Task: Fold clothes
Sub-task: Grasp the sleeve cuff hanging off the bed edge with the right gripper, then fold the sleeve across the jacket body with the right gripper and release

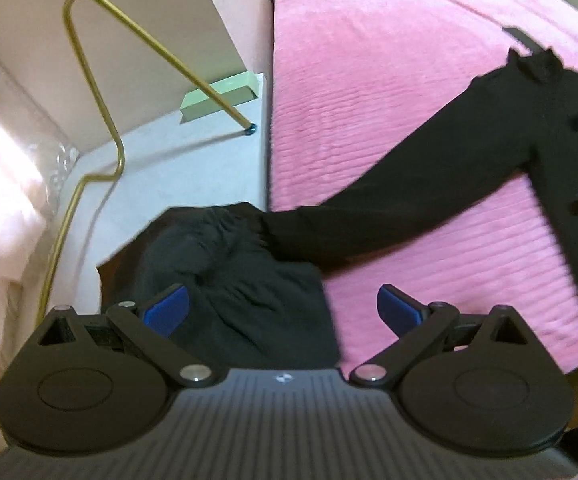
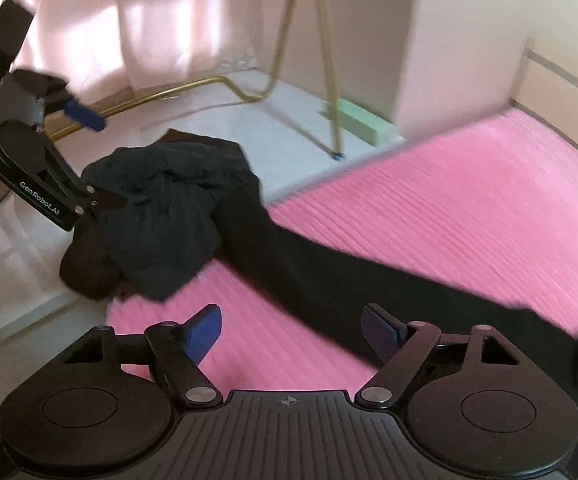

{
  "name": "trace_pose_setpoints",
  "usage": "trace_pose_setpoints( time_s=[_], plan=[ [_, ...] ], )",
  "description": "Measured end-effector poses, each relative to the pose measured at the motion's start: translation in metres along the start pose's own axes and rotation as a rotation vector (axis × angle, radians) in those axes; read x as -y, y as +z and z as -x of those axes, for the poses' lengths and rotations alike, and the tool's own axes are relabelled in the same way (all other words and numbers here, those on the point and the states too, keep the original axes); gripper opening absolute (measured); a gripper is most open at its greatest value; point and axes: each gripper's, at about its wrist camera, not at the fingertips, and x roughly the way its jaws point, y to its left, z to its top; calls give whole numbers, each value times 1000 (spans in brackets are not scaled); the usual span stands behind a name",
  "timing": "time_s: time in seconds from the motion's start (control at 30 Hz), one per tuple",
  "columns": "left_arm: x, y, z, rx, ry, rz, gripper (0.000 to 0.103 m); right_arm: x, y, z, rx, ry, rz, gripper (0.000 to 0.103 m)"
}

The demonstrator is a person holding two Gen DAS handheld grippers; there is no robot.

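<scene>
Pink bedspread [image 2: 469,208] edge under black garment [image 2: 309,272], both grippers' fingers apart.

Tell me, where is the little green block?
The green block lies on the pale floor against the wall, upper left in the left wrist view, just behind the gold rack's foot, beside the pink bed cover.

Matt black cloth garment [image 1: 409,208] on ribbed pink plush blanket [image 1: 389,80] — brassy metal rack [image 1: 89,60].

The right gripper [image 2: 291,330] is hovering, fingers spread, over the pink bedspread [image 2: 469,208]; a black garment [image 2: 289,264] (bunched toward ten o'clock) is lying across it.
</scene>
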Motion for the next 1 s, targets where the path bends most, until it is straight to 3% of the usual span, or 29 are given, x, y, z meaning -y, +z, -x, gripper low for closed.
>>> trace_pose_setpoints(
  time_s=[0.07, 0.2, 0.37, 0.43, 0.47, 0.5, 0.67, 0.77, 0.87, 1.0],
  plan=[
    [-15, 0, -18, -6, -5, -4, 99, -10, 10, -52, -11, 31, 38, 67],
    [-39, -8, -45, -27, -18, 26, 99, -33, 20, -143, -31, 68, 137, 66],
    [-54, -25, -68, -74, -28, 48, 99, -64, 8, -227, -63, 42, 342, 65],
    [-56, -33, -74, -97, -29, 52, 99, -67, 4, -244, -75, 21, 408, 50],
    [-56, -35, -76, -104, -31, 55, 99, -65, 3, -249, -86, 7, 411, 25],
    [-56, -38, -77, -111, -32, 58, 99, -61, 2, -253, -99, -9, 403, 14],
    [-53, -38, -77, -118, -54, 83, 99, -30, 16, -219, -72, -17, 247, 8],
    [-43, -25, -73, -94, -73, 85, 99, 3, 29, -187, -8, 15, 45, 8],
    [-25, -2, -65, -44, -100, 73, 98, 57, 41, -152, 107, 37, -192, 8],
    [15, 38, -54, 32, -144, 27, 98, 157, 42, -62, 353, -84, -465, 7]
  ],
)
